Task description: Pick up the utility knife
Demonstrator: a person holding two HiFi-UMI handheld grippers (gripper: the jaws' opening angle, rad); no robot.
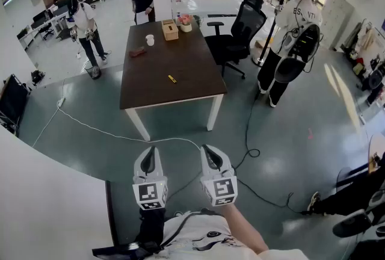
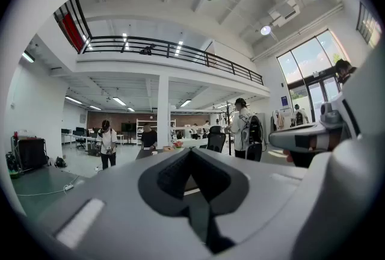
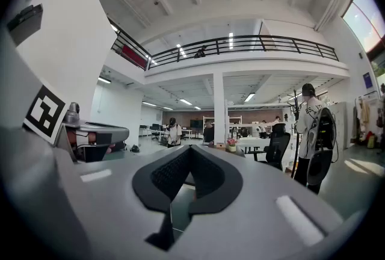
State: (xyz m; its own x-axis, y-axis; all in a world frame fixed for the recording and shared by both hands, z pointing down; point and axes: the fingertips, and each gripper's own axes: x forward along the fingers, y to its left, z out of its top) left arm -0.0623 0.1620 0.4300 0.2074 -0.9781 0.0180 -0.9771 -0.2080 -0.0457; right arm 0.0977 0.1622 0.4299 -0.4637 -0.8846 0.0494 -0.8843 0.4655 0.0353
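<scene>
Grey jaws are seen closed tip to tip on the left hand-held gripper (image 2: pixel 191 153), with nothing held between the dark pads, and the right hand-held gripper (image 3: pixel 191 149) is likewise shut on no object. Only in the head view are the two shown together, the left one (image 1: pixel 150 151) and the right one (image 1: pixel 206 149) held side by side low in the picture above the grey-green floor (image 1: pixel 289 132), across which a white cable (image 1: pixel 108 132) is laid. Only there is the yellow utility knife (image 1: pixel 172 79) made out: it is laid flat near the middle of the dark brown desk (image 1: pixel 150 87), well apart from both jaws. A tissue box (image 1: pixel 170 30), a white cup (image 1: pixel 150 40) and a flower pot (image 1: pixel 186 23) are set at the desk's far end, and a black office chair (image 1: pixel 242 30) is placed just beside its right edge. In the gripper views the desk is seen far off and edge-on, the knife too small to tell; a railed mezzanine (image 3: pixel 240 43) is shown instead, and the left gripper's marker cube (image 3: pixel 45 111) is caught at the right gripper view's edge.
</scene>
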